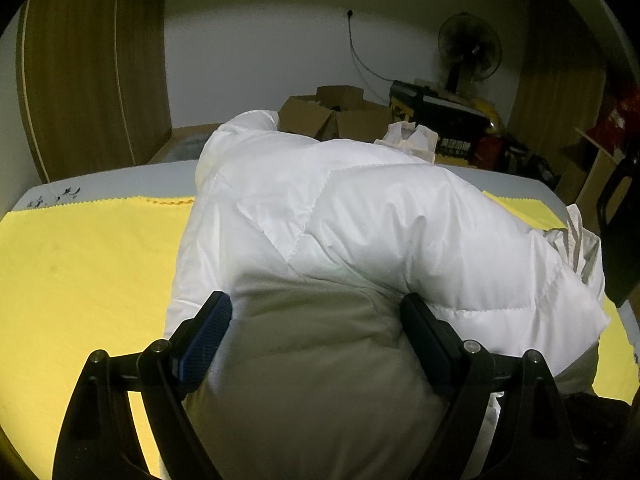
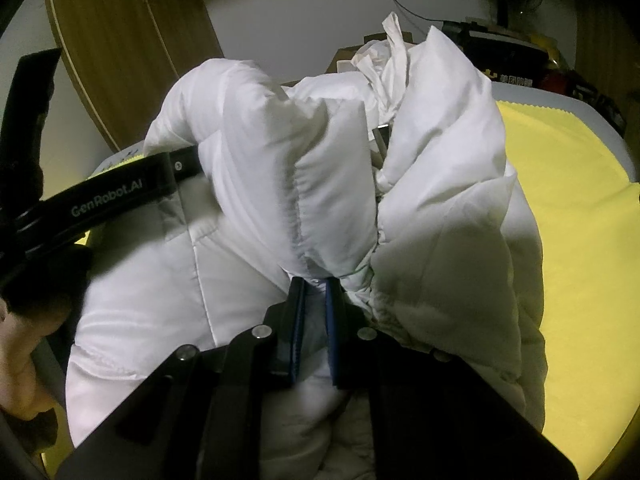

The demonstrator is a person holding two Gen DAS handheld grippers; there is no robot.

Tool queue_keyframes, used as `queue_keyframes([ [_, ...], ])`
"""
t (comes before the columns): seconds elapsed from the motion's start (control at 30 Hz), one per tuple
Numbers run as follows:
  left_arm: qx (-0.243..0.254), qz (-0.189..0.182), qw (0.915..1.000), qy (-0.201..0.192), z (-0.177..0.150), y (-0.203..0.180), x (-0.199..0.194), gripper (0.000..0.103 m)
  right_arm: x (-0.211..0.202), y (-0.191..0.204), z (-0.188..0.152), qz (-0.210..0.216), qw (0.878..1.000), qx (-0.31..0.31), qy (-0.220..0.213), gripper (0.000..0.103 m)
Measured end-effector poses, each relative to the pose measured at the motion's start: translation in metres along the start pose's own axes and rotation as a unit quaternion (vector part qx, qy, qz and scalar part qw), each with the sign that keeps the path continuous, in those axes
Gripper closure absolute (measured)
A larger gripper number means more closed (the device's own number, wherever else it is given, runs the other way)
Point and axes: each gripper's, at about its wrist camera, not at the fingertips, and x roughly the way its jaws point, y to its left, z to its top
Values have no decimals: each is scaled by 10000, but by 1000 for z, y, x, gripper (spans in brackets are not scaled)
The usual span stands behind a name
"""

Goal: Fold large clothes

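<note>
My right gripper (image 2: 316, 292), at the bottom middle of the right view, is pinched tight on a puffy fold of the white jacket (image 2: 328, 184). Only a thin bit of cloth sits between its blue pads. My left gripper (image 1: 316, 320), at the bottom of the left view, is spread wide with a fat grey-white part of the jacket (image 1: 360, 216) bulging between its fingers. I can see it pressing in on the jacket, but it is not squeezing shut.

The jacket lies in a big soft heap on the yellow cloth (image 1: 80, 264), and it fills the middle of both views. In the right view one part stands up tall, and a crumpled white bit pokes out at the top.

Here is what I think could go wrong. The jacket looks slippery and full of air. My right pinch holds just a small edge, so if I pull fast it may slide out. My left fingers are not closed, so the fat part may puff back up and undo the fold. The yellow cloth may also slide on the grey table (image 1: 120, 178) if I drag the jacket.

Farther back, in the upper middle of the left view, are cardboard boxes (image 1: 332, 116). A fan (image 1: 470, 46) stands at the upper right, and a wooden wardrobe (image 1: 92, 76) at the upper left.
</note>
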Motion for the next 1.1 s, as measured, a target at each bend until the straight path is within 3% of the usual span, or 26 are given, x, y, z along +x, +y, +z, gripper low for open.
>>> queue_keyframes([
  [0.27, -159, -296, 9994, 129, 14, 18, -23, 16, -12, 4, 13, -87, 9994, 115, 306, 96],
  [0.37, -63, -198, 9997, -135, 38, 27, -32, 16, -49, 4, 16, 305, 9990, 306, -118, 99],
  [0.47, 73, -495, 9983, 295, 62, 17, -7, 16, -68, 13, 27, 192, 9988, 200, -394, 99],
  [0.6, 540, -513, 9951, 656, 69, -11, 27, 16, -49, 17, 61, 268, 9987, 115, -427, 99],
  [0.67, 418, -563, 9951, 698, 65, -6, 36, 15, -32, 16, 73, 207, 9991, 64, -354, 100],
  [0.73, 234, -692, 9948, 711, 61, 1, 43, 15, 1, 1, 81, 164, 9994, 287, 71, 103],
  [0.83, 66, -765, 9937, 818, 58, 6, 55, 12, 35, -21, 72, 740, 9935, 730, 466, 103],
  [1.0, 345, -486, 9948, 825, 52, -8, 65, 8, 46, -20, 63, 698, 9949, 563, 470, 103],
  [1.1, 341, -500, 9951, 788, 48, -7, 67, 8, 48, -19, 60, 615, 9957, 493, 493, 103],
])
